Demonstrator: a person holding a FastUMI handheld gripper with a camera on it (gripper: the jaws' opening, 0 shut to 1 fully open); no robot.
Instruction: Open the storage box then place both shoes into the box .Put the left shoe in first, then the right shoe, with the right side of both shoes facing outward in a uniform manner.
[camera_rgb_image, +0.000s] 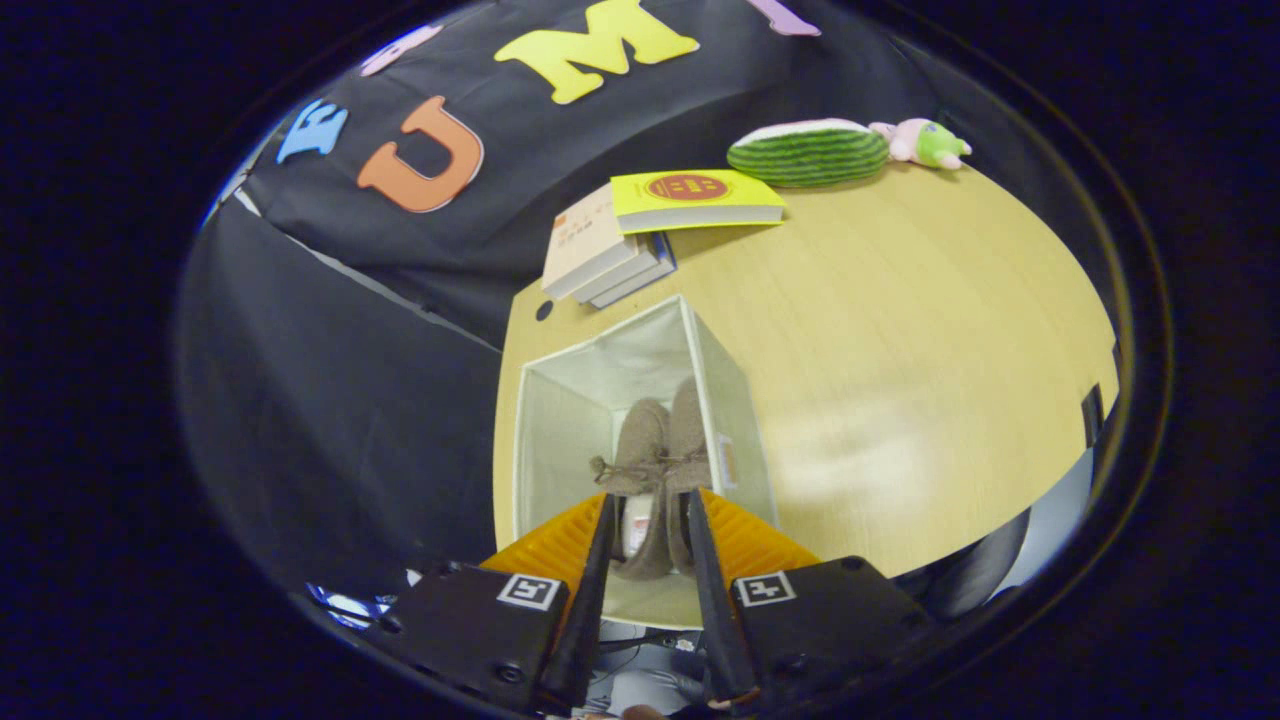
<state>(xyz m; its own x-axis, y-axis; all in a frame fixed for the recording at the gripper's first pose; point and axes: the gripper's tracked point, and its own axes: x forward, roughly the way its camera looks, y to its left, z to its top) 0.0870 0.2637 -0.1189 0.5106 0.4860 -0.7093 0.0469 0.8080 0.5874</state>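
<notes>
A white fabric storage box (730, 400) stands open on the wooden table (900, 340), near the table's left edge. Two brown lace-up shoes lie side by side inside it, toes pointing away from me: one (640, 440) on the left, the other (688, 425) on the right against the box wall. My gripper (650, 495) hovers above the box's near end, open. The heel ends of both shoes show in the gap between the fingers, lower down in the box. Neither finger appears to press on a shoe.
Beyond the box lies a stack of books (600, 262) with a yellow book (692, 200) on top. A watermelon-shaped plush (808, 152) and a small pink and green plush toy (925, 142) sit at the table's far edge. Bare tabletop stretches to the right of the box.
</notes>
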